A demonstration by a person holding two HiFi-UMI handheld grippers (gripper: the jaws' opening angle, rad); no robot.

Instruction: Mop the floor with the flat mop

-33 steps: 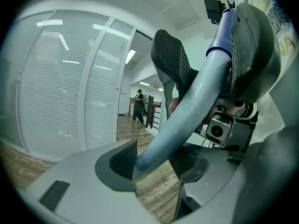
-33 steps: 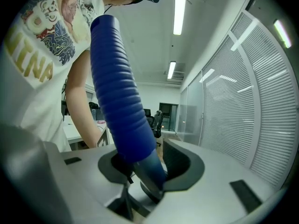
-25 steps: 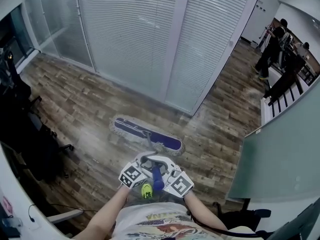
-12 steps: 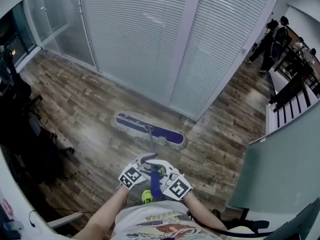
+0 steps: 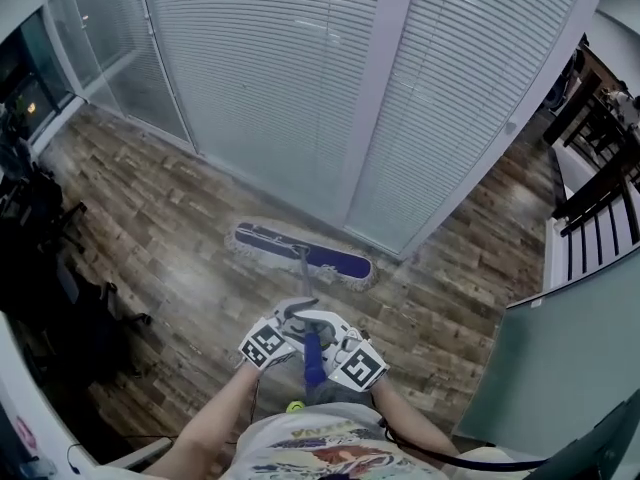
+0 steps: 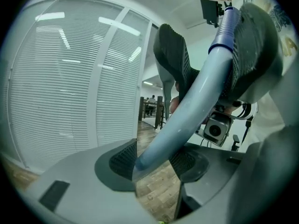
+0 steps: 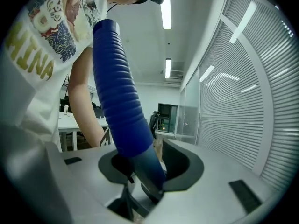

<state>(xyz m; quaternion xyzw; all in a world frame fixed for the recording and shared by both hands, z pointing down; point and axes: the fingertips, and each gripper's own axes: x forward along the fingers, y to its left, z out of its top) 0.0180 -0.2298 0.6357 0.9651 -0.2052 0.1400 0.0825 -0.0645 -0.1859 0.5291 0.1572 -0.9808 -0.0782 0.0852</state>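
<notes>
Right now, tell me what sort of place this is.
Probably an office: glass partitions with blinds, wheeled chairs at the left, and a white desk seen in the right gripper view.

Office, blind-covered glass partition walls point(image 5: 270, 78), wood-plank floor point(image 5: 150, 198), white desks point(image 7: 64, 120), ceiling strip lights point(image 7: 166, 13)

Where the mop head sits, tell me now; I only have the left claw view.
Observer: The mop head lies flat on the wood floor straight ahead, close to the blinds and roughly parallel to them.
Operator: Report the right claw.
Observer: The right claw is shut on the mop handle, at its ribbed blue grip.
</notes>
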